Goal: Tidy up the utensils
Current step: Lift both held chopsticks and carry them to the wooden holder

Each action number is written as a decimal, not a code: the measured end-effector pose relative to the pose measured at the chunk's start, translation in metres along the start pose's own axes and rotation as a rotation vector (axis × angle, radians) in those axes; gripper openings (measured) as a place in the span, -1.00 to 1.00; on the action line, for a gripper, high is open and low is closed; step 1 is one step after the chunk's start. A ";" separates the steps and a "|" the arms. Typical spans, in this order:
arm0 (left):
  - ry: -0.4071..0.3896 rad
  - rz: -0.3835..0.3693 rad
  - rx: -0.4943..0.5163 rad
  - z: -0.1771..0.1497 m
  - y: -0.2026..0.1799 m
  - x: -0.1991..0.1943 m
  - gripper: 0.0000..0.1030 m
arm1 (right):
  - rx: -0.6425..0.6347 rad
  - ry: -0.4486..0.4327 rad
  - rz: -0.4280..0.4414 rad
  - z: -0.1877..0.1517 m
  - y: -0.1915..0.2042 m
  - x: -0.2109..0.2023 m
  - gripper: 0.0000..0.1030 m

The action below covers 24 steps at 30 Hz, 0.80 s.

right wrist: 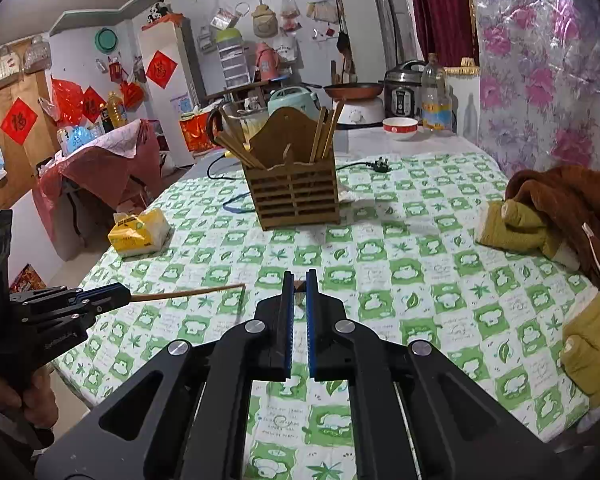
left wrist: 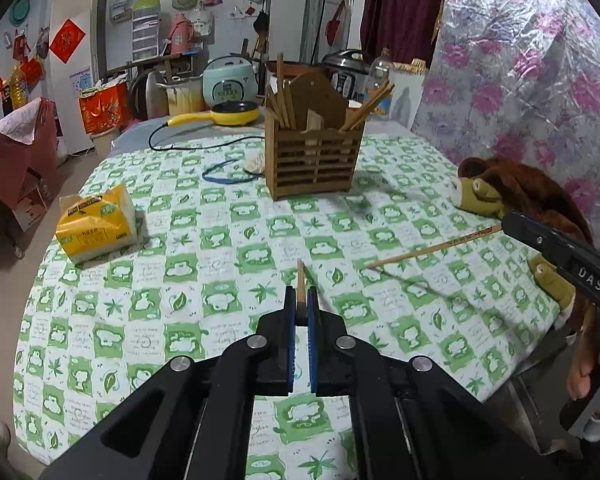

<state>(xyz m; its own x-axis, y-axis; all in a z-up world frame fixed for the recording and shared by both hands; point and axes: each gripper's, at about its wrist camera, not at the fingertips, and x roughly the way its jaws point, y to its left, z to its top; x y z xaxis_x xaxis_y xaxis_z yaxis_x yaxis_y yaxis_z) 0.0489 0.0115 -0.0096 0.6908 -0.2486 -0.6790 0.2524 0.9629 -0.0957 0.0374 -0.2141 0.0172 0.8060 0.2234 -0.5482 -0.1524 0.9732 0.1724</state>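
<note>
**Both grippers clamped on chopsticks over the table**

The left gripper (left wrist: pixel 301 300) pinches one chopstick (left wrist: pixel 301 280) pointing to 12 o'clock, toward the wooden holder (left wrist: pixel 314 160) — chopsticks standing in it. At 3 o'clock the right gripper (left wrist: pixel 512 222) grips a second chopstick (left wrist: pixel 432 249) above the green-checked tablecloth (left wrist: pixel 220 240). A tissue pack (left wrist: pixel 96 224) lies at 9 o'clock.

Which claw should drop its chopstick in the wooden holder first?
Probably the left claw: its chopstick points straight at the holder. The right claw holds its chopstick sideways.
</note>
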 end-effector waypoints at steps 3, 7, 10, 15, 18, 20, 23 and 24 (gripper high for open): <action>-0.011 0.003 0.004 0.002 0.001 -0.003 -0.89 | -0.002 -0.007 0.003 0.003 0.000 0.000 -0.87; -0.024 0.009 0.012 0.006 0.001 -0.003 -0.89 | -0.007 -0.019 0.007 0.007 0.001 -0.001 -0.87; -0.033 0.010 0.016 0.013 0.002 -0.002 -0.89 | -0.010 -0.031 0.007 0.010 0.002 -0.002 -0.87; -0.043 0.001 0.028 0.027 0.003 -0.001 -0.89 | -0.010 -0.044 0.009 0.019 0.001 -0.001 -0.87; -0.043 0.006 0.043 0.032 0.003 0.002 -0.89 | -0.003 -0.051 0.018 0.026 -0.001 0.000 -0.87; -0.044 0.001 0.043 0.035 0.003 0.003 -0.89 | -0.007 -0.057 0.016 0.029 -0.001 0.000 -0.87; -0.047 -0.001 0.046 0.036 0.002 0.003 -0.89 | -0.005 -0.063 0.017 0.032 -0.001 0.001 -0.87; -0.048 -0.001 0.047 0.037 0.002 0.004 -0.89 | -0.005 -0.064 0.018 0.033 -0.001 0.001 -0.87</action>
<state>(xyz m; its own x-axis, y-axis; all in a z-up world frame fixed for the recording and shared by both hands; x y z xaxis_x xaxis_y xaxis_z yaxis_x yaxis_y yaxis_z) 0.0768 0.0086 0.0143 0.7219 -0.2549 -0.6433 0.2834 0.9571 -0.0612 0.0572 -0.2165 0.0433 0.8379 0.2369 -0.4917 -0.1698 0.9693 0.1776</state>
